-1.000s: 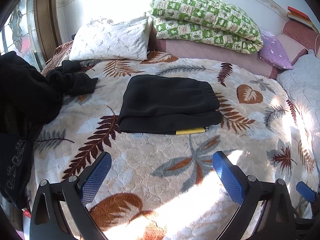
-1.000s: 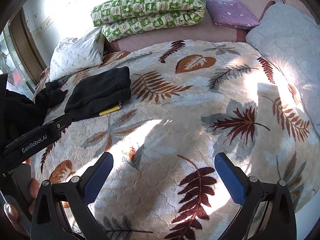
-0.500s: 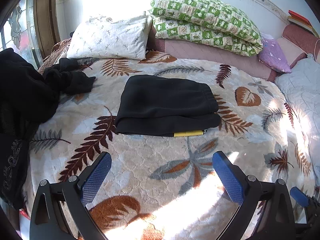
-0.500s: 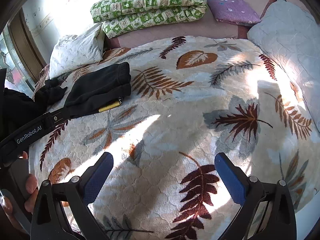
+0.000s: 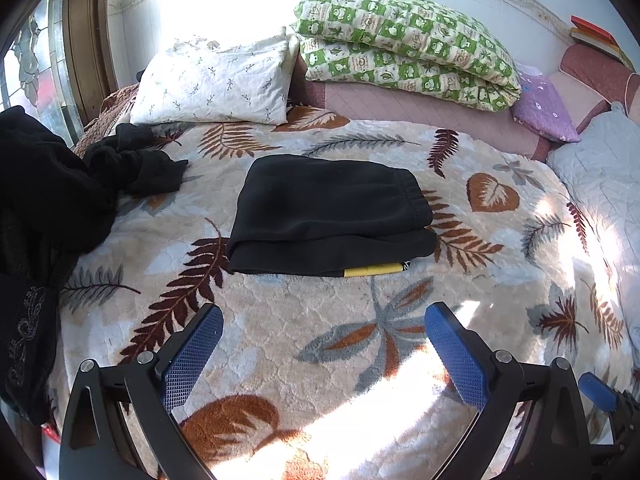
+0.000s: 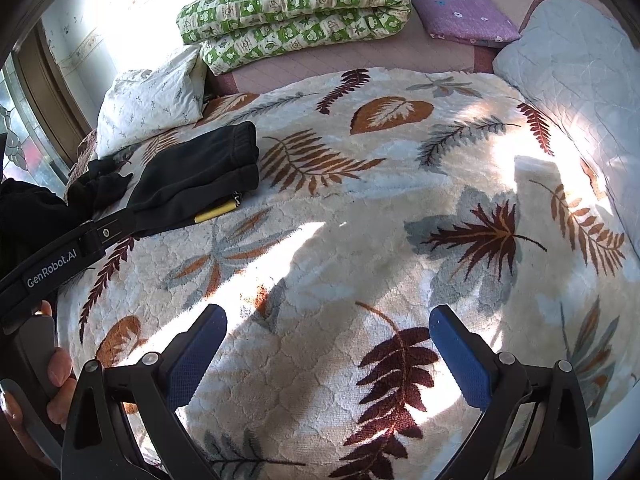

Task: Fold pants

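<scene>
Black pants (image 5: 328,216) lie folded into a neat rectangle on the leaf-patterned blanket (image 5: 320,340), with a yellow strip showing at their near edge. The same pants (image 6: 200,176) appear at the left in the right wrist view. My left gripper (image 5: 320,344) hovers open in front of the pants, apart from them, with nothing between its blue pads. My right gripper (image 6: 326,344) is open too, over bare blanket (image 6: 360,240) well to the right of the pants. The left gripper's black body (image 6: 60,256) crosses the left edge of the right wrist view, held by a hand (image 6: 56,368).
A heap of black clothes (image 5: 60,192) lies at the left edge of the bed. A white pillow (image 5: 216,80), a folded green checked quilt (image 5: 404,44), a purple cushion (image 5: 544,108) and a pale grey quilt (image 5: 600,176) line the back and right side.
Both grippers have drawn slightly back and up from the bed. The folded pants have not moved and both grippers stay open.
</scene>
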Motion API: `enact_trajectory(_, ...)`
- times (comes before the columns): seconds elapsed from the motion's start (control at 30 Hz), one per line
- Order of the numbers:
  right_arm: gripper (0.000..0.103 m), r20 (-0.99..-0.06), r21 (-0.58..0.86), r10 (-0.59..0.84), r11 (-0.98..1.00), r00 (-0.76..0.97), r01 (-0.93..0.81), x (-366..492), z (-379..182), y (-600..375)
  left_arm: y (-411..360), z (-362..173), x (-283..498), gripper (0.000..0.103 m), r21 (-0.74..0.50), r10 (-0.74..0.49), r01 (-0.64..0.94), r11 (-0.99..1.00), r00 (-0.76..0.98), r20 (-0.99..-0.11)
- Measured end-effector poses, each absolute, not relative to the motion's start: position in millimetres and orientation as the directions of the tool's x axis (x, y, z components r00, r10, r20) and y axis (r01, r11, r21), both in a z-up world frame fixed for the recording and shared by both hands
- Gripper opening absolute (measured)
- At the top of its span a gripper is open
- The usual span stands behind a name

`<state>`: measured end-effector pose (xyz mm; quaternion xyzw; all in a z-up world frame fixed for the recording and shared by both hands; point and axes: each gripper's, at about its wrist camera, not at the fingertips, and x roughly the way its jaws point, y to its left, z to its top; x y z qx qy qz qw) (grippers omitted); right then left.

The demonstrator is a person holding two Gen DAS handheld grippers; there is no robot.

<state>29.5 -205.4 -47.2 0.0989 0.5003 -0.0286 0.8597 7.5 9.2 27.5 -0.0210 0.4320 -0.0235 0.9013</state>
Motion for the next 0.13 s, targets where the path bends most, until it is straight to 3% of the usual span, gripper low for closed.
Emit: enact_trajectory(0.13,0.102,-0.868,0.142,0.050,0.978,0.494,0.150,28.3,-51.3,-205.4,9.3,26.9,10.7,0.102,-0.048,-0.054,0.027,0.998,0.618,-0.784)
